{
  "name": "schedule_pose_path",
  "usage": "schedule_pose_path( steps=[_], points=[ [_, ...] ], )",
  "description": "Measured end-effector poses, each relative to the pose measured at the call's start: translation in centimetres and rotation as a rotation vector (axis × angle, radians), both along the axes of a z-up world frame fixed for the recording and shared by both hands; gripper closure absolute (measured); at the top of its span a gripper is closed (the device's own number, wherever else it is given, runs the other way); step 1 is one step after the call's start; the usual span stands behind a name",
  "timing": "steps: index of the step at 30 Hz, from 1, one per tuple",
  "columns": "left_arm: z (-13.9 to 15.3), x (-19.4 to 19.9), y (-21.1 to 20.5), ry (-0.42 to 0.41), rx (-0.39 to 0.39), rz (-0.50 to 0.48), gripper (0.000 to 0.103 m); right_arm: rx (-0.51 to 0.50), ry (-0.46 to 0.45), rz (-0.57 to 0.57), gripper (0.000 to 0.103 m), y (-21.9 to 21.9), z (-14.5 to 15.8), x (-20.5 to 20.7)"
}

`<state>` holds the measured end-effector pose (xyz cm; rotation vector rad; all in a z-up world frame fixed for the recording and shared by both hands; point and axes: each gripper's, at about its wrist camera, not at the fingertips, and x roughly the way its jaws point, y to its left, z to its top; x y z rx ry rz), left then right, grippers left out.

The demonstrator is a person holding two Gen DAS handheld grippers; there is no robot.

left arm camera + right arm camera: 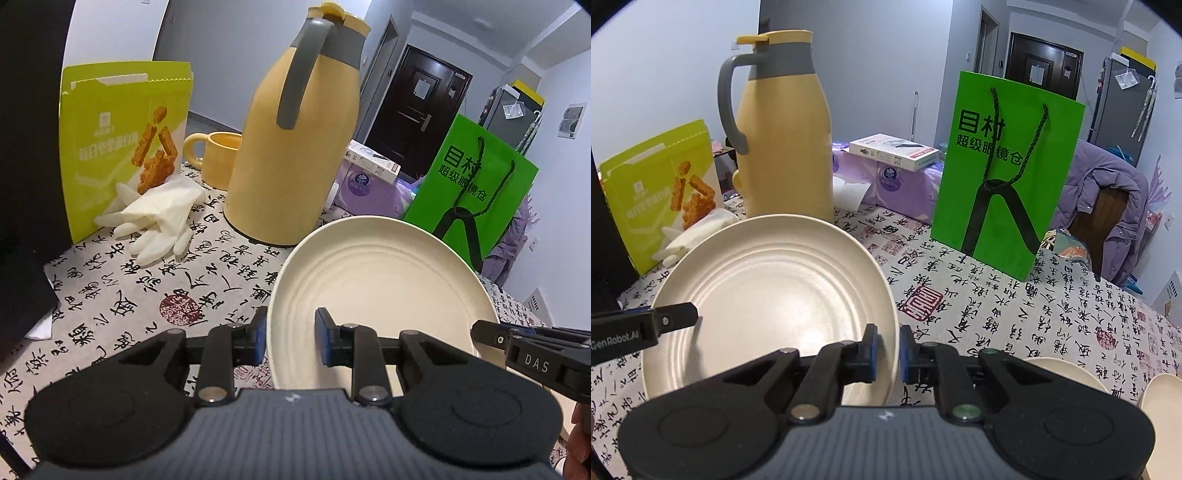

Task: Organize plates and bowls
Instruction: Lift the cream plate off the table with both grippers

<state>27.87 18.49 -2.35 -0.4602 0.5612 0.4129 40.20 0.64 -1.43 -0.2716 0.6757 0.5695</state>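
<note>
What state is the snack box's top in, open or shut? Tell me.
Open. The yellow-green snack box stands upright with its torn top flap raised above the front panel. Its contents cannot be seen.

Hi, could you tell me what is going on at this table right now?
A person is working with two handheld grippers on a cream plate. The right gripper is shut on the plate's near right rim, and the left gripper straddles its left rim. The plate sits tilted over the calligraphy tablecloth, in front of a yellow thermos. More cream dishes wait at the right.
</note>
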Motion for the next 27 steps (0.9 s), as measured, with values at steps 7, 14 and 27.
schedule_pose_path(
  steps=[7,14,27],
  points=[
    [0.9,-1.0,-0.1,-0.012,0.002,0.003,0.077,0.018,0.0,-0.005,0.091,-0.3,0.6,-1.0],
    [1.9,-2.1,-0.6,-0.021,0.017,-0.006,0.077,0.037,-0.006,-0.012,0.091,-1.1,1.4,-2.3],
    [3.6,-4.7,-1.8,-0.035,0.052,-0.021,0.077,0.065,-0.013,-0.025,0.091,-2.4,2.6,-5.3]
  ],
)
